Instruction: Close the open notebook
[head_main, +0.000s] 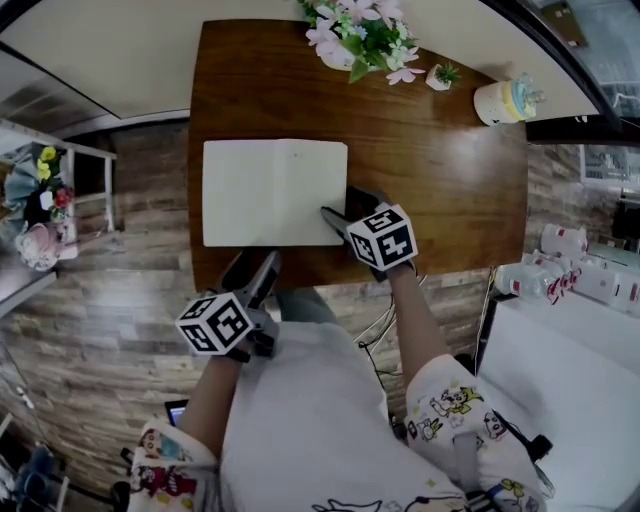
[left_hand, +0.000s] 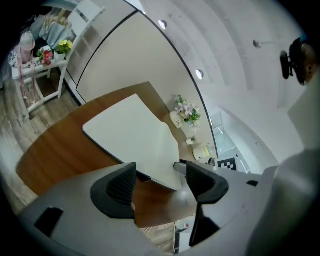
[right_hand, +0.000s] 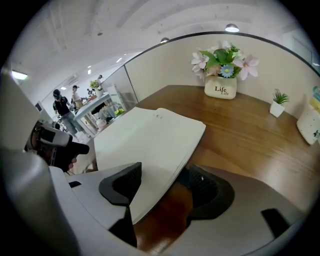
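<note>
Your left gripper (head_main: 255, 265) hangs at the notebook's 7 o'clock, just off the near edge of the worktop (head_main: 440, 170). Its jaws are spread with nothing between them, probably so it is ready to steady the book. The open notebook (head_main: 275, 192) lies flat, blank pages up, on the worktop's left half. At its 4 o'clock corner your right gripper (head_main: 338, 210) is spread too. One jaw sits over the right-hand pages and the other beside their edge, not yet pinching. I judge it is placed to catch that stack and swing it leftward.

Office-like open hall: wooden desk (head_main: 440, 180) against partition (right_hand: 165, 65), flower pot (right_hand: 220, 89), plank floor (head_main: 110, 320), people (right_hand: 62, 105) at distant tables.
</note>
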